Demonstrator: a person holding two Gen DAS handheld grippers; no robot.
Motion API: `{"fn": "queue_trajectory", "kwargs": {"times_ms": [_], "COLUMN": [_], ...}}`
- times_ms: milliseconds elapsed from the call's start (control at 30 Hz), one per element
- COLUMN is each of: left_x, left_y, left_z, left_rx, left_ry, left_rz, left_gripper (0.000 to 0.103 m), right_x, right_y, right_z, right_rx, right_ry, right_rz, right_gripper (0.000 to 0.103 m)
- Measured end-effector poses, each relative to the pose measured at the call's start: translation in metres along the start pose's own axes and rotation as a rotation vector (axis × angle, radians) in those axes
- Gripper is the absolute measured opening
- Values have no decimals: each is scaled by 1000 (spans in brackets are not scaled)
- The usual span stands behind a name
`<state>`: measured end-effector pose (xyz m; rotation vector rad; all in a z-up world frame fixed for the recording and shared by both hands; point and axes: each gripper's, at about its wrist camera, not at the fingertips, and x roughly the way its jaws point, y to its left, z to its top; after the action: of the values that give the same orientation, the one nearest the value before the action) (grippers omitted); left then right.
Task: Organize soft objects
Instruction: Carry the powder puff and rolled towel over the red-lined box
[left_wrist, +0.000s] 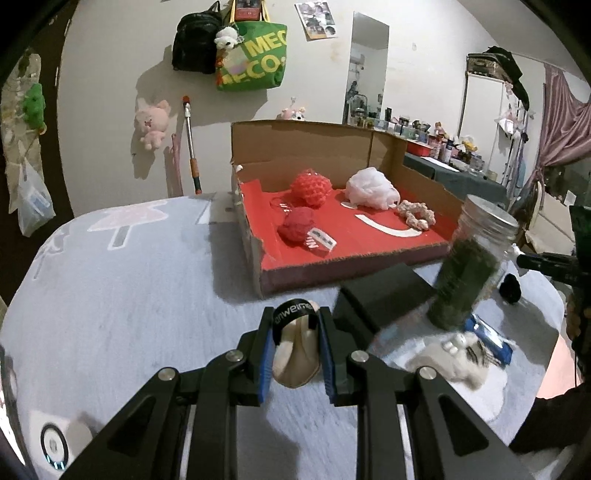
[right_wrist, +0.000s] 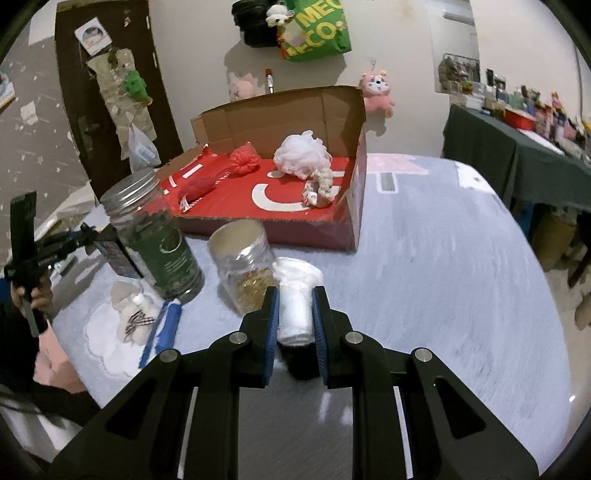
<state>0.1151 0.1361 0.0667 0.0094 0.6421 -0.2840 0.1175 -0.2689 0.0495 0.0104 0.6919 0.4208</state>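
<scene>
Grey tablecloth (right_wrist: 424, 258), cardboard box (left_wrist: 314, 147), possibly mirror (left_wrist: 369, 66)

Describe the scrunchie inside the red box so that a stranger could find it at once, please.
Look at the open cardboard box with the red floor on the grey table. Inside lie two red knitted balls, a white mesh puff and, nearest the front right corner, the scrunchie. It alone is ring-shaped, with a pale floral pattern.

Black fingers (left_wrist: 325, 354), blue pads (right_wrist: 270, 332)

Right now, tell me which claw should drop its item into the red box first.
Probably the left claw: its beige pouch faces the red box's near edge unobstructed. The right claw, holding a white roll, has jars ahead.
</scene>
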Motion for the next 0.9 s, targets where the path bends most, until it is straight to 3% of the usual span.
{"fn": "queue_trajectory", "kwargs": {"times_ms": [467,900], "left_x": [25,87], "left_y": [2,-37], "left_z": [59,124], "left_rx": [67,141], "left_ry": [22,159], "left_rz": [-123,-156], "left_gripper": [23,23], "right_x": [34,100], "right_y": [-10,16], "right_z": [58,124], "right_rx": [-57,-128], "right_ry": [53,163], "right_rz": [121,190], "right_gripper": [17,17]}}
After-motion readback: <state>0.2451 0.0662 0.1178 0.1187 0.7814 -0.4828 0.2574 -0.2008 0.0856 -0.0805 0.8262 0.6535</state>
